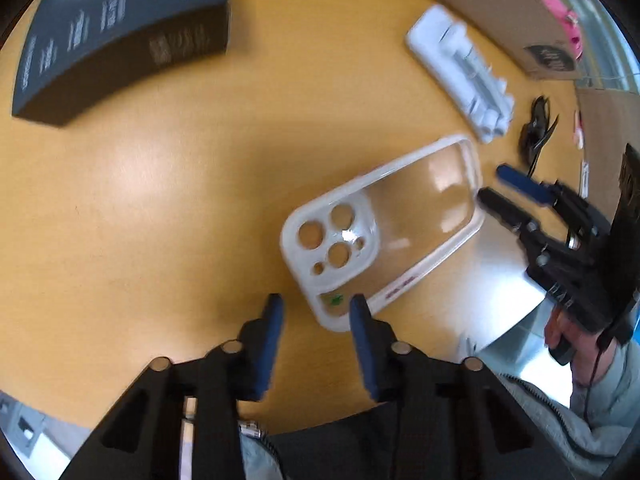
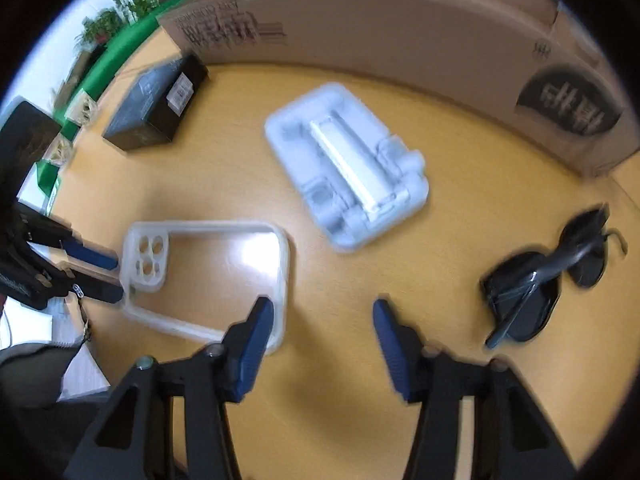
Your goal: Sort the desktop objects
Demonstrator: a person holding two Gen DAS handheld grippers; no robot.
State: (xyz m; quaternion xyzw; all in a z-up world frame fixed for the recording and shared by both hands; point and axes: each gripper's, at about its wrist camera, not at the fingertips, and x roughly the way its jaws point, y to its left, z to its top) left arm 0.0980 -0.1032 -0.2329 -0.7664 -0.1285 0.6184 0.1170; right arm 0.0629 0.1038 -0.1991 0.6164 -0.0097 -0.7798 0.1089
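Observation:
A clear phone case (image 1: 384, 232) with a white rim lies flat on the yellow table; it also shows in the right wrist view (image 2: 208, 276). My left gripper (image 1: 316, 304) is open, its fingertips at the case's camera end, one finger on each side of the corner. My right gripper (image 2: 324, 308) is open and empty above the table, its left finger over the case's other end. The right gripper (image 1: 496, 190) shows in the left wrist view at the case's far end. The left gripper (image 2: 108, 276) shows in the right wrist view.
A white moulded tray (image 2: 348, 164) with a white bar in it lies behind the case. Black sunglasses (image 2: 544, 276) lie at the right. A black box (image 1: 120, 36) stands at the back left. Cardboard boxes (image 2: 400, 28) line the table's back edge.

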